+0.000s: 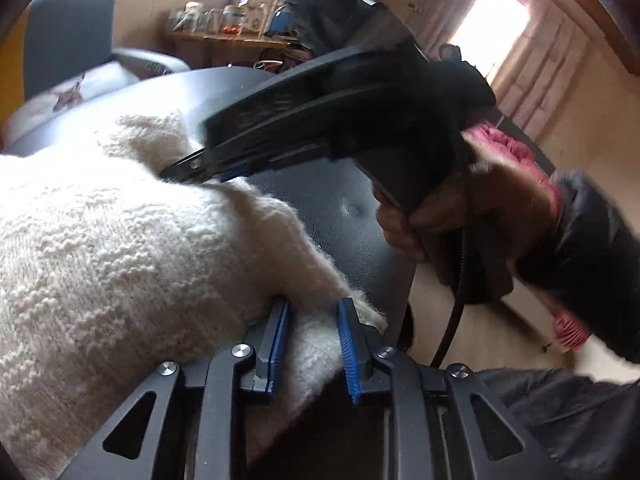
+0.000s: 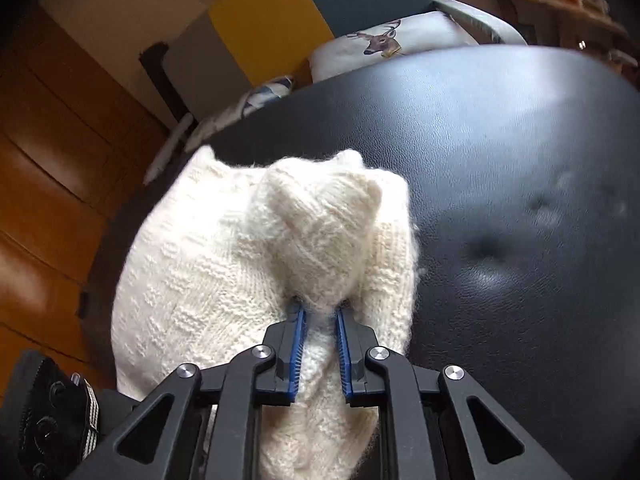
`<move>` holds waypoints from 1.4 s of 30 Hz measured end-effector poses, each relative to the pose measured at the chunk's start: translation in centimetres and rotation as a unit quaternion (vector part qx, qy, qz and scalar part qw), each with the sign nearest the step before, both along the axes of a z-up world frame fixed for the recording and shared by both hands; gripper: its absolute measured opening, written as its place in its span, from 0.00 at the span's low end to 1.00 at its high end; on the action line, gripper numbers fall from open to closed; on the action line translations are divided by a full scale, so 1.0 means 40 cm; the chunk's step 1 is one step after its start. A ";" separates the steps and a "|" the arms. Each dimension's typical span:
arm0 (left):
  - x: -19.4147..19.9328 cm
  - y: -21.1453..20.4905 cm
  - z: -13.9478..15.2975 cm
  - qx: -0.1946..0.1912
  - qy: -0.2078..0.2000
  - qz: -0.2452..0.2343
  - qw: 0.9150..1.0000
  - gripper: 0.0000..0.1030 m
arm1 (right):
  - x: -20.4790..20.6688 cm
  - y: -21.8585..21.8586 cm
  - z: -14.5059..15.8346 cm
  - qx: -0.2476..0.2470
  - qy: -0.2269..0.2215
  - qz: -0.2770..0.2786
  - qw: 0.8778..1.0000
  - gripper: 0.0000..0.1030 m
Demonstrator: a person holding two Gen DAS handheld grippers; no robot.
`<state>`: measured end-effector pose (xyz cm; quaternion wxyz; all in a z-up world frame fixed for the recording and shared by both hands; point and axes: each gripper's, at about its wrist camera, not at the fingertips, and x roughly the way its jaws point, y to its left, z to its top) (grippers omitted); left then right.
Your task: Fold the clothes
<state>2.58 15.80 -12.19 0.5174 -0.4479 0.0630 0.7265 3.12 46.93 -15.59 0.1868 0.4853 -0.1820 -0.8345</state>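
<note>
A cream knitted sweater (image 1: 100, 248) lies bunched on a black leather surface (image 1: 320, 208). My left gripper (image 1: 312, 312) is closed on a fold at the sweater's near edge, with knit between its blue pads. My right gripper (image 2: 320, 316) is shut on a bunched part of the same sweater (image 2: 224, 264), which bulges up past the fingertips. In the left wrist view the right gripper (image 1: 180, 170) reaches in from the right, its tips pressed into the knit, held by a hand in a dark sleeve.
The black leather surface (image 2: 500, 152) extends to the right of the sweater. Beyond it lie a deer-print cushion (image 2: 384, 46) and a blue and yellow backrest (image 2: 280, 12). A cluttered wooden shelf (image 1: 228, 36) stands at the back. Wooden floor (image 2: 52, 168) is on the left.
</note>
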 end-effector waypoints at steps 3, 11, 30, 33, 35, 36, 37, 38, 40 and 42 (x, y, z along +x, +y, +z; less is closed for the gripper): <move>-0.001 -0.018 0.018 0.007 -0.004 0.007 1.000 0.22 | 0.015 0.019 0.012 -0.023 0.009 -0.005 1.000 0.16; 0.018 -0.139 0.098 0.047 0.010 0.062 0.997 0.23 | 0.110 -0.036 0.163 -0.013 0.081 0.057 0.995 0.17; -0.046 -0.394 0.076 0.058 -0.001 0.196 0.979 0.24 | 0.168 -0.098 0.069 0.029 0.026 0.074 0.997 0.15; -0.081 -0.412 0.119 0.058 0.038 0.213 0.975 0.24 | 0.083 -0.163 0.117 0.025 0.040 0.106 0.993 0.19; -0.119 -0.401 0.138 0.059 0.050 0.218 0.973 0.24 | 0.009 -0.217 0.146 0.021 0.050 0.129 0.990 0.26; -0.139 -0.395 0.148 0.060 0.056 0.221 0.972 0.24 | -0.028 -0.244 0.161 0.018 0.054 0.141 0.988 0.31; -0.156 -0.390 0.156 0.060 0.062 0.223 0.971 0.24 | -0.065 -0.271 0.176 0.016 0.059 0.153 0.986 0.36; -0.159 -0.384 0.152 0.058 0.061 0.220 0.972 0.24 | -0.101 -0.298 0.190 0.013 0.064 0.165 0.984 0.37; -0.166 -0.371 0.144 0.053 0.059 0.215 0.973 0.24 | -0.175 -0.352 0.220 0.008 0.073 0.188 0.979 0.38; -0.165 -0.367 0.112 0.054 0.036 0.207 0.976 0.24 | -0.260 -0.419 0.202 0.003 0.056 0.216 0.975 0.38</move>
